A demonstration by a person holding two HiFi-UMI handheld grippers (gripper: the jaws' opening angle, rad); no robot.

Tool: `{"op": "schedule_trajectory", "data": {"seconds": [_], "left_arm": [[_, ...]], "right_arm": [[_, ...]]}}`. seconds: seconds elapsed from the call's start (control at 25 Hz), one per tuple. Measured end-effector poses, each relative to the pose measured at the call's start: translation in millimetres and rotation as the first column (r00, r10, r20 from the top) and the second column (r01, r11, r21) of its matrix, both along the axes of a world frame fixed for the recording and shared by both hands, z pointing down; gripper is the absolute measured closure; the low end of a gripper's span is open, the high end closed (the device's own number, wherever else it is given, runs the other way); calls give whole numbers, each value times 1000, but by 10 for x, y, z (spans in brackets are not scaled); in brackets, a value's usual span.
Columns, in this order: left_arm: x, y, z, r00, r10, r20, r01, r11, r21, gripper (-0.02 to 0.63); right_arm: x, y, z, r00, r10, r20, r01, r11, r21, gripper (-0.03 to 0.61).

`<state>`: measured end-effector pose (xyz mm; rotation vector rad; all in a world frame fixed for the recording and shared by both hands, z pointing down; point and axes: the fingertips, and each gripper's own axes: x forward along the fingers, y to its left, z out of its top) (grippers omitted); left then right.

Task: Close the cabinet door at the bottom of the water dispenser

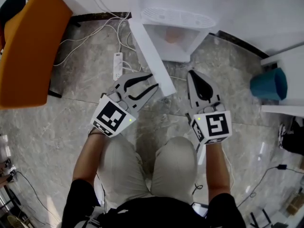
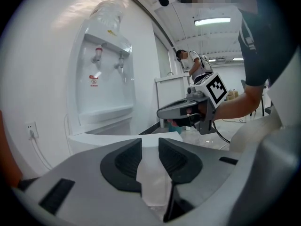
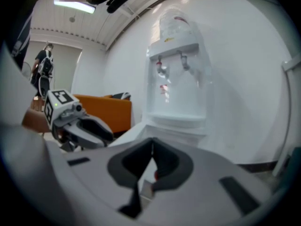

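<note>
Left claw (image 1: 153, 81) agape — right claw (image 1: 194, 73) closed

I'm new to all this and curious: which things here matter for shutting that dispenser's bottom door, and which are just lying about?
Part of the job: water dispenser, its open cabinet door, left gripper (open, by the door), right gripper (shut).
Just lying about: orange chair, power strip, cables, blue container.
</note>
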<state>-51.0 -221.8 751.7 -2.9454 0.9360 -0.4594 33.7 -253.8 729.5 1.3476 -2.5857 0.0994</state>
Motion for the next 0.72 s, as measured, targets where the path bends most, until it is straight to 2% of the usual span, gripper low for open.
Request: {"op": "schedule_trajectory", "data": {"seconds": [0.2,0.72], "left_arm": [[189,-88,-10,999,-3,46,2,1000,23,494],[474,-295,-10,999,-34,-7,34,999,17,494]], "right_arm": [[184,-8,16,999,44,6,-44,999,-3,545],[489,28,61,996,86,-14,-86,996,4,545]]}}
